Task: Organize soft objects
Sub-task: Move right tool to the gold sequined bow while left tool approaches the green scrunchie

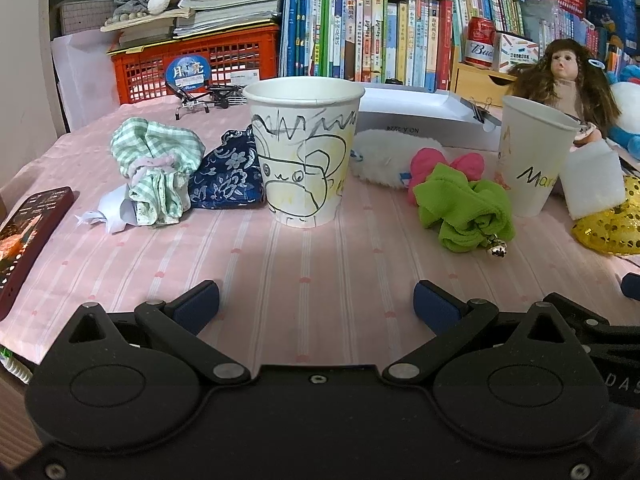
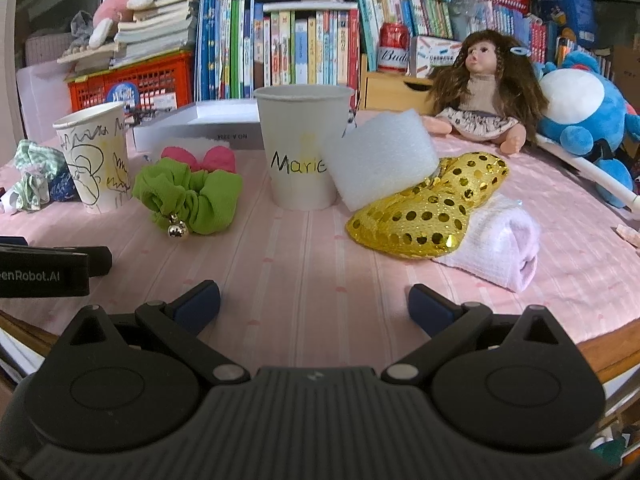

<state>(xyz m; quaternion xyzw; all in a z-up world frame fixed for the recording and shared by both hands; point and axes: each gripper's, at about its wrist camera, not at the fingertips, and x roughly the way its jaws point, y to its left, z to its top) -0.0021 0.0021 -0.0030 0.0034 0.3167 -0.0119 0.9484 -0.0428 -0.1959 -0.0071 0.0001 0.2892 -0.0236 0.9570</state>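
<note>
Two paper cups stand on the pink tablecloth: a doodled cup (image 1: pixel 304 152) (image 2: pixel 94 160) and a cup marked "Marie" (image 2: pixel 302 148) (image 1: pixel 532 156). A green scrunchie with a bell (image 1: pixel 466 208) (image 2: pixel 188 196) lies between them, a pink bow (image 2: pixel 200 158) behind it. Left of the doodled cup sit a green checked cloth (image 1: pixel 156 168) and a blue patterned pouch (image 1: pixel 228 176). A white foam block (image 2: pixel 380 158), a gold sequin piece (image 2: pixel 432 204) and a folded pale towel (image 2: pixel 500 240) lie right of the "Marie" cup. My left gripper (image 1: pixel 316 304) and right gripper (image 2: pixel 314 304) both hover open, holding nothing.
A phone (image 1: pixel 28 236) lies at the table's left edge. A white box (image 1: pixel 420 120), a doll (image 2: pixel 484 92), a blue plush toy (image 2: pixel 580 112), a red crate (image 1: pixel 192 64) and rows of books (image 1: pixel 360 32) line the back. A white fluffy item (image 1: pixel 384 156) sits behind the doodled cup.
</note>
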